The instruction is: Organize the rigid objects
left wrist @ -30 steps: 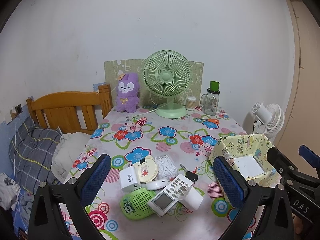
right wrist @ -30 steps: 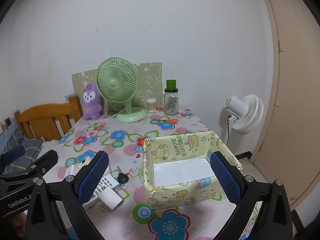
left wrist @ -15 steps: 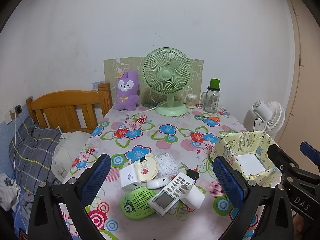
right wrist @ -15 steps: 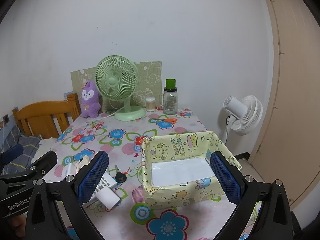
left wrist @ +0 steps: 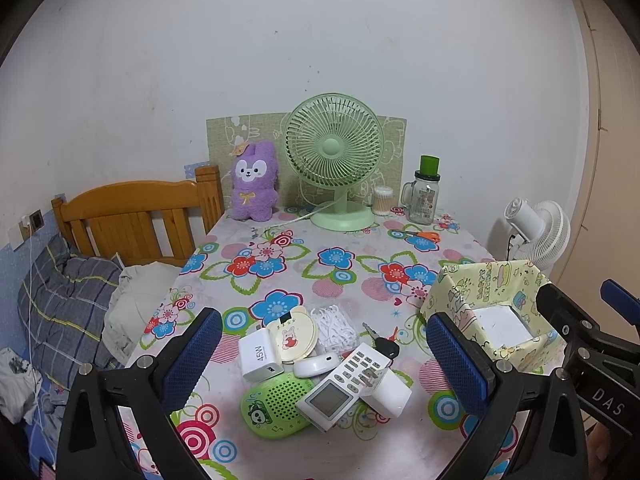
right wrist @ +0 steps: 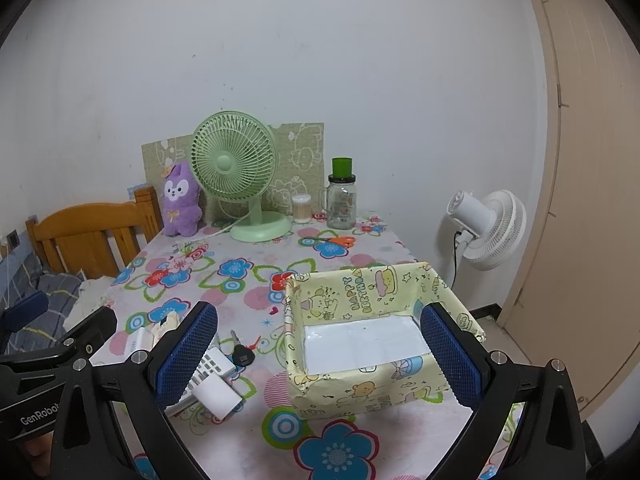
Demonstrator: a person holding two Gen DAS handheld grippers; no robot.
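A pile of small items lies on the flowered table: a white 45W charger [left wrist: 259,355], a round cream case [left wrist: 291,338], a white remote [left wrist: 343,384], a green speaker [left wrist: 276,404], a white plug block [left wrist: 387,394], a key [left wrist: 380,342] and a white oval piece [left wrist: 316,365]. My left gripper [left wrist: 322,356] is open and empty above the pile. A yellow patterned box [right wrist: 380,336] with a white floor stands to the right. My right gripper [right wrist: 318,354] is open and empty over the box's near side.
At the table's far edge stand a green desk fan [left wrist: 334,168], a purple plush [left wrist: 253,182], a glass jar with a green lid [left wrist: 425,196], a cotton-swab pot [left wrist: 382,201] and orange scissors [left wrist: 424,235]. A wooden bed frame [left wrist: 132,216] is left, a white fan [right wrist: 486,228] right.
Both grippers have drawn back and up slightly, so the table and box look a little farther away. Nothing on the table has moved.
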